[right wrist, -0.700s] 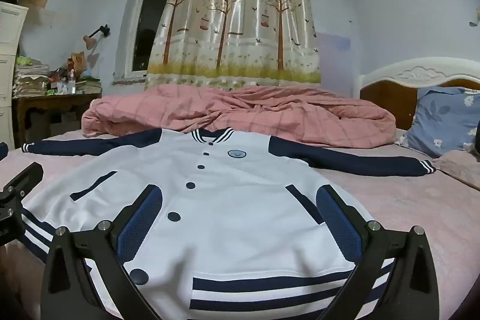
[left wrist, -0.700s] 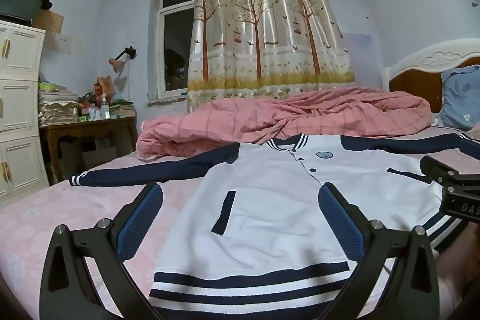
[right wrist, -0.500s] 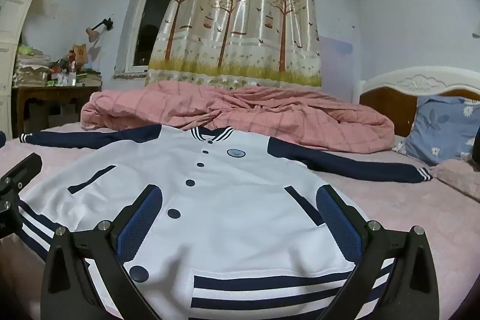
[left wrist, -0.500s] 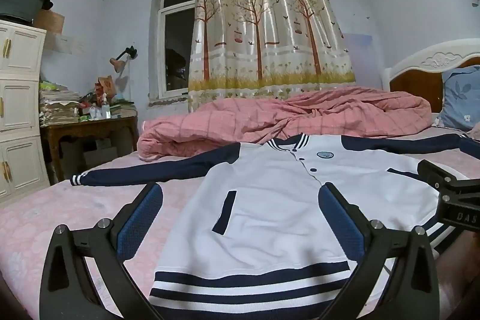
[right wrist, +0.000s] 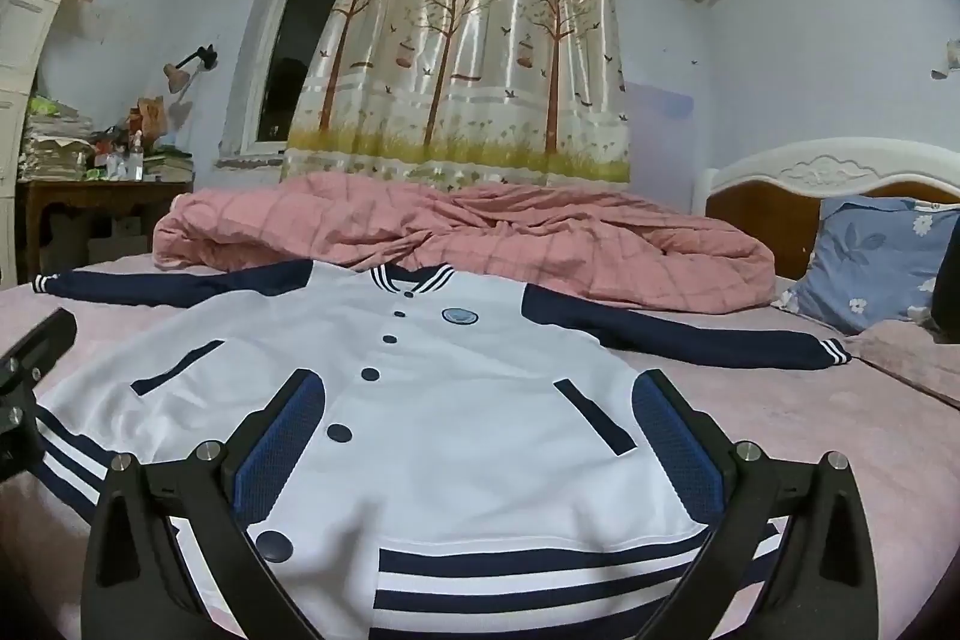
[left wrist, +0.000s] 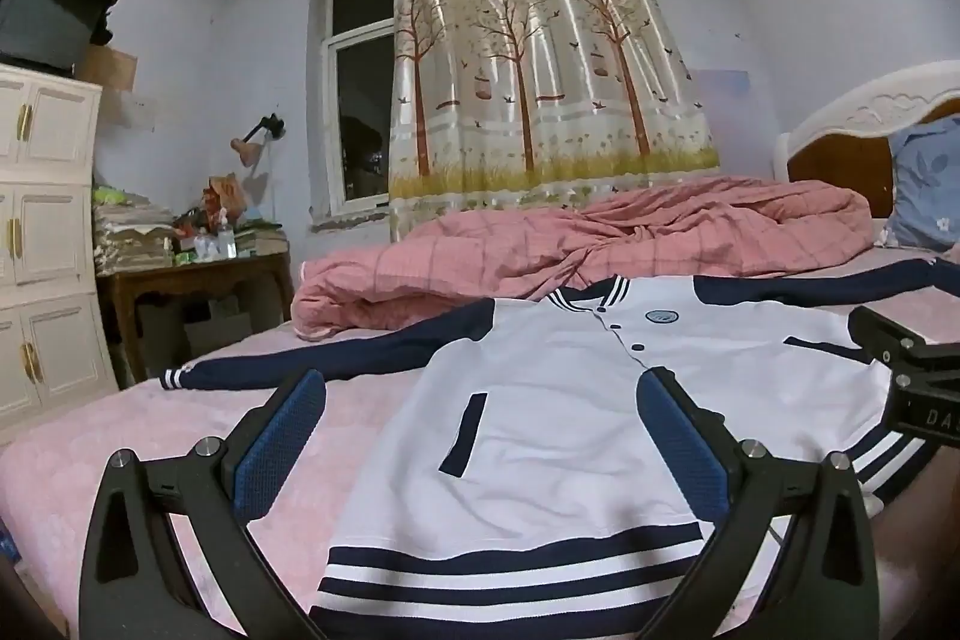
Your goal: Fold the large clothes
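Left wrist view: the jacket (left wrist: 540, 400) lies flat on the bed (left wrist: 90, 460), front up, buttoned, both sleeves spread out sideways. So folding hasn't started as far as I can tell; sleeves and body all still need doing. Left gripper (left wrist: 480, 436) is released, jaws wide, nothing between them, sitting near the hem. Right gripper (right wrist: 480, 436) is the same, over the hem's other half. No containers in sight except a closed cabinet (left wrist: 42, 250); can't see inside.

Jacket (left wrist: 540, 400) hem and far sleeve cuff, past frame edges.
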Demonstrator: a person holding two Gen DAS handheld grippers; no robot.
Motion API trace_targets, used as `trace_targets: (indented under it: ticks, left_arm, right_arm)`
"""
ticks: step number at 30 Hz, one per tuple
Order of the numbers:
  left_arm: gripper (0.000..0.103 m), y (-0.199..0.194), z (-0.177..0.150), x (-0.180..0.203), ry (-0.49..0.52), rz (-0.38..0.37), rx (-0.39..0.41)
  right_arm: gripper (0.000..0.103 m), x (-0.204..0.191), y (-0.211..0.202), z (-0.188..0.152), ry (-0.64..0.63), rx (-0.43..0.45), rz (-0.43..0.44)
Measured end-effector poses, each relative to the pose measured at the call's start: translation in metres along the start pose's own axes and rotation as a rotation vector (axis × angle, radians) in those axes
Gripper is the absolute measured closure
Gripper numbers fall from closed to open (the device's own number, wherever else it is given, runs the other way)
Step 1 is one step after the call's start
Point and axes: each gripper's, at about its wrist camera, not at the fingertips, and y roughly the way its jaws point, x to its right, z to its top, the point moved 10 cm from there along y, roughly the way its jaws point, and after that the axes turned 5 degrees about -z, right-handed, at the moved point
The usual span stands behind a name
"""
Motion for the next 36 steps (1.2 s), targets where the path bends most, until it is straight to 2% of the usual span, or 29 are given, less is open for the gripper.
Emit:
trace_targets:
  ticks: [3,11,16,25,36]
  left_arm:
    - [0.0,-0.004,0.002,0.001,0.007,0.031,0.019]
    - [0.0,-0.008,0.001,-0.002,-0.012,0.032,0.033]
    - [0.0,-0.004,-0.003,-0.005,-0.035,0.028,0.015]
    - [0.0,-0.012,0.004,0.0,-0.001,0.045,0.061]
    - [0.0,-0.013,0.002,0.005,0.0,0.04,0.06]
  right_arm:
    - [0.0,0.002,0.0,-0.001,0.012,-0.006,0.001]
    - [0.0,0.004,-0.001,-0.004,0.021,-0.001,0.002]
    - [0.0,0.005,-0.001,-0.005,0.018,-0.003,0.001]
    - [0.0,0.004,0.0,-0.007,0.011,-0.011,0.0]
    - [0.0,0.0,-0.001,-0.008,-0.014,-0.006,-0.016]
